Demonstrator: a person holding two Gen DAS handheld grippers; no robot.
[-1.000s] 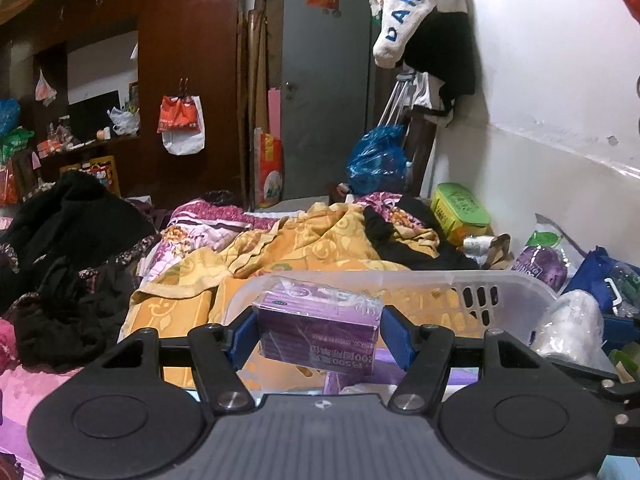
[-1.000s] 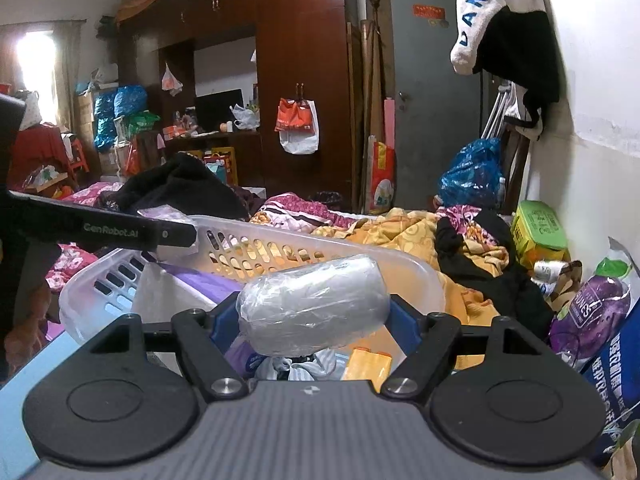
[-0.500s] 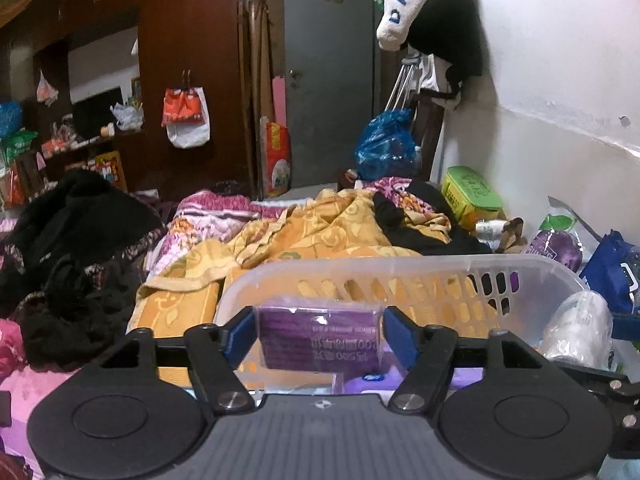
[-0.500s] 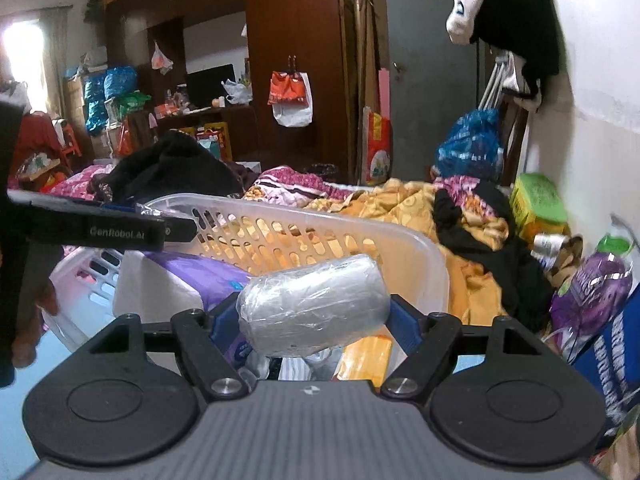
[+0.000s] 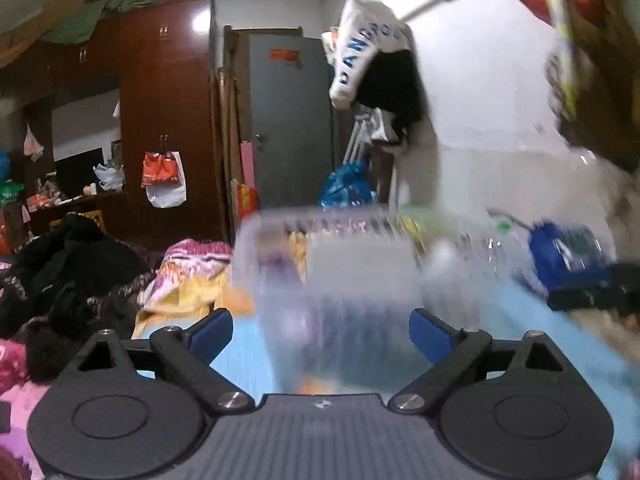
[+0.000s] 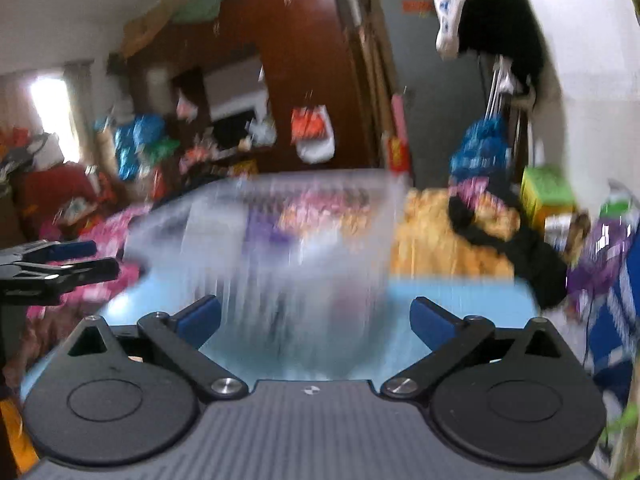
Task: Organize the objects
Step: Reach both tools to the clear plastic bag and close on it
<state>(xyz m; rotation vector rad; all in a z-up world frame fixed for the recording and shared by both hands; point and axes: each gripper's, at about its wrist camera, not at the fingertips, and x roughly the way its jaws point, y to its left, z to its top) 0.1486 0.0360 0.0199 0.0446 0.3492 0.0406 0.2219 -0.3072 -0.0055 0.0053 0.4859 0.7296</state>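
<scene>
Left gripper [image 5: 320,330]: jaws opening, spread wide, nothing pinched; the basket [image 5: 332,264] stands just ahead of the blue pads
Right gripper [image 6: 316,320]: jaws opening, spread wide, nothing pinched; the basket [image 6: 280,240] lies ahead, between the pads' line of sight
Basket contents: blurred; something purple shows inside, the rest cannot be told
Basket base: sits on a light blue surface [image 6: 440,292]
Right of the basket: a blue bag [image 5: 568,252]

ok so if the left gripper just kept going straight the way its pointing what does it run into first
Most likely the near wall of the white plastic basket, which fills the space straight ahead of the left gripper. Its jaws are opening, with nothing gripped between them. The picture is badly blurred, so the depth is uncertain.
</scene>
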